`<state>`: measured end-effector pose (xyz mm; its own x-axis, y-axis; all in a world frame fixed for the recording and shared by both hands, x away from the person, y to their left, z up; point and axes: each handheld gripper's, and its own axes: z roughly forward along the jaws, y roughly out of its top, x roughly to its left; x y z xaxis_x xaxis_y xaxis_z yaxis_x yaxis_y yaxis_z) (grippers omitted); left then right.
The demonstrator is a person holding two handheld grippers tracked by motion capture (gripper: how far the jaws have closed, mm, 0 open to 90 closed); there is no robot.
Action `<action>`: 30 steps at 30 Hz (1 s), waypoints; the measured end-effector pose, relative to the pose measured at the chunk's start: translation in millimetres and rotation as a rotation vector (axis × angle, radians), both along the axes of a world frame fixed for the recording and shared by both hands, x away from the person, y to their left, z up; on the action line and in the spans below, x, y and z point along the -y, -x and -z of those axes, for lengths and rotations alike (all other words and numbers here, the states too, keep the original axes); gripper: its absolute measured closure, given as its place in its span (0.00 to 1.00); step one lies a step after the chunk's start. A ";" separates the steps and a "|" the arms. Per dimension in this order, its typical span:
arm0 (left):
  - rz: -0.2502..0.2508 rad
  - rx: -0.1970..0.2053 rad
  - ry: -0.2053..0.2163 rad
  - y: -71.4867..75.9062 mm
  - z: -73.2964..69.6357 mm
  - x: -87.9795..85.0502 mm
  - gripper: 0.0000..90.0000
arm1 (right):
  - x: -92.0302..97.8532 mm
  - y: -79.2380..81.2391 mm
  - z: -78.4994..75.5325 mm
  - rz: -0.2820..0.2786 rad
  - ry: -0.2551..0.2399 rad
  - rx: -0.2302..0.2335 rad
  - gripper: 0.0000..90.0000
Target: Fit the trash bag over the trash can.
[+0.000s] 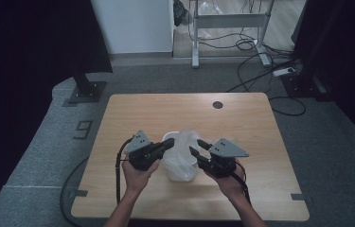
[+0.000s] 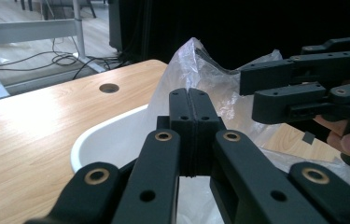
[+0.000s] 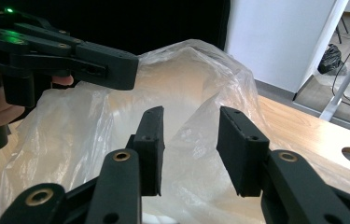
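Bag work: clear plastic bag (image 1: 183, 151) sits in white bin (image 2: 112, 135) mid-table (image 1: 132, 109). Left gripper (image 2: 192, 112) clamped shut at bag's edge; right gripper (image 3: 189, 140) parted, empty. We should pinch 1 opposite edge, then spread gently.

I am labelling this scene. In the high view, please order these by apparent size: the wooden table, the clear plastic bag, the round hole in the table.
1. wooden table, by far the largest.
2. clear plastic bag, crumpled over the white container.
3. round hole, a small dark spot near the far edge.
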<state>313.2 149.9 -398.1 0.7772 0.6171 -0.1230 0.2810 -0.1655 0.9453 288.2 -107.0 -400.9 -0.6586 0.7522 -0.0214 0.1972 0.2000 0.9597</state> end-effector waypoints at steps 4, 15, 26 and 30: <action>-0.002 -0.003 0.012 -0.4 0.4 -3.7 1.00 | 0.5 -0.1 1.4 0.018 0.030 0.014 0.66; 0.022 -0.031 0.041 -2.4 4.0 -13.9 1.00 | 4.8 -0.4 5.7 0.026 0.035 0.013 0.65; 0.030 -0.023 0.031 -0.5 8.4 -12.7 0.97 | -12.4 -7.1 4.9 -0.047 -0.003 0.015 0.68; 0.034 -0.014 0.014 0.6 10.4 -11.2 0.89 | -14.4 -9.8 4.7 -0.042 -0.011 0.009 0.68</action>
<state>312.5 161.2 -408.6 0.7960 0.5882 -0.1427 0.2886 -0.1616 0.9437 298.0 -92.6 -405.6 -0.6892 0.7243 -0.0195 0.1802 0.1975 0.9636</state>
